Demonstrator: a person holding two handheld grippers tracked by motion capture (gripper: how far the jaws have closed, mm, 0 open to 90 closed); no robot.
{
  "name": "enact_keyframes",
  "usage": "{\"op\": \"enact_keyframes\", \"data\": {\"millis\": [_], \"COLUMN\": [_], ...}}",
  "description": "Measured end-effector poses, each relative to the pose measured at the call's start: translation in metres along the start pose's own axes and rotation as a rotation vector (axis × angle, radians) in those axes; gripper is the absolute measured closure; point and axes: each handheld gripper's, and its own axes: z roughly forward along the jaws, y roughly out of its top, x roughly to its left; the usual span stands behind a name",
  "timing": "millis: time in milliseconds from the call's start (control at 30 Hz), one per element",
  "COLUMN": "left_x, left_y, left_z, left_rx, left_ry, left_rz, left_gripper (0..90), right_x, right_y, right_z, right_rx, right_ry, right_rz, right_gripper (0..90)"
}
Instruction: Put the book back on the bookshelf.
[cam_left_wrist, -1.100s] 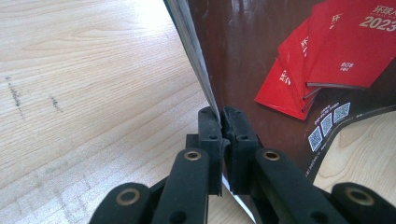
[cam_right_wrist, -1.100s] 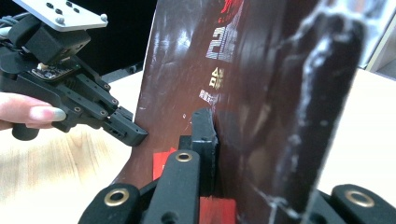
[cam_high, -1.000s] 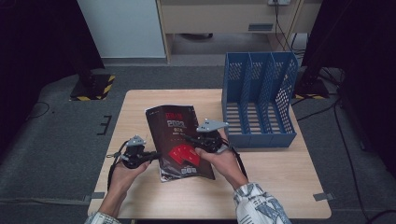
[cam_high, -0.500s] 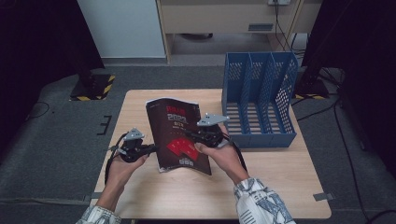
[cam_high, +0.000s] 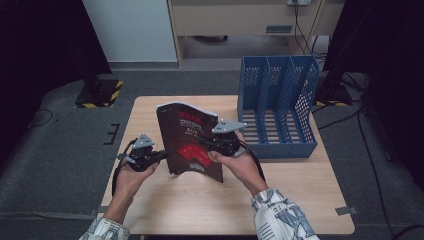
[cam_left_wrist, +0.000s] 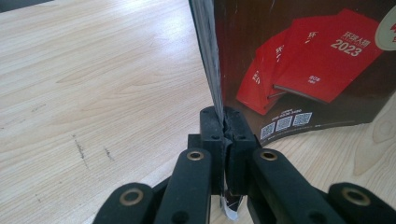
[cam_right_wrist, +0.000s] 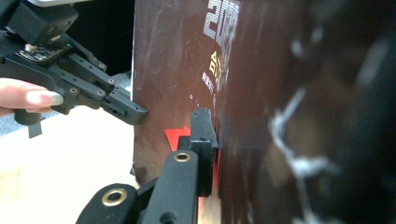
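Standing a dark book (cam_high: 190, 142) upright near the table's (cam_high: 300, 200) middle, just left of the blue file rack (cam_high: 278, 107) at the far right corner. Left gripper (cam_high: 159, 155) clamped on the book's left edge, pages pinched between the jaws; right gripper (cam_high: 205, 142) clenched on the cover's right side. Best kept vertical with even grip, then carried level toward a rack slot without letting pages fan.

place: lab/studio | cues: wood table (cam_high: 200, 205), black drapes (cam_high: 45, 45), floor cables (cam_high: 350, 115), hazard-tape base (cam_high: 100, 92)
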Motion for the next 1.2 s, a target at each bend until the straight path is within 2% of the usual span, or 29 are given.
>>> {"op": "enact_keyframes", "data": {"millis": [67,267,533,800,1000,1200], "left_x": [-0.002,-0.005,-0.007,-0.008,-0.008,-0.007], "left_y": [0.000,0.001,0.004,0.004,0.003,0.005], "left_z": [-0.001,-0.002,-0.002,-0.003,-0.004,-0.003], "left_rx": [0.001,0.001,0.001,-0.004,-0.004,0.000], "left_ry": [-0.001,0.008,0.023,0.022,0.016,0.027], "left_rz": [0.007,0.025,0.041,0.051,0.047,0.047], "left_gripper": [87.7,87.8,87.8,87.7,87.7,87.7], "right_x": [0.001,0.001,-0.002,-0.001,0.001,0.000], "right_y": [0.000,0.008,0.022,0.037,0.037,0.039], "right_z": [-0.003,-0.011,-0.021,-0.028,-0.027,-0.025], "right_rx": [-0.008,-0.040,-0.077,-0.139,-0.140,-0.131], "right_ry": [0.007,0.010,0.019,0.059,0.061,0.041], "right_rz": [0.008,0.009,0.001,0.007,0.006,-0.005], "right_gripper": [78.4,76.5,78.0,77.4,80.4,86.2]}}
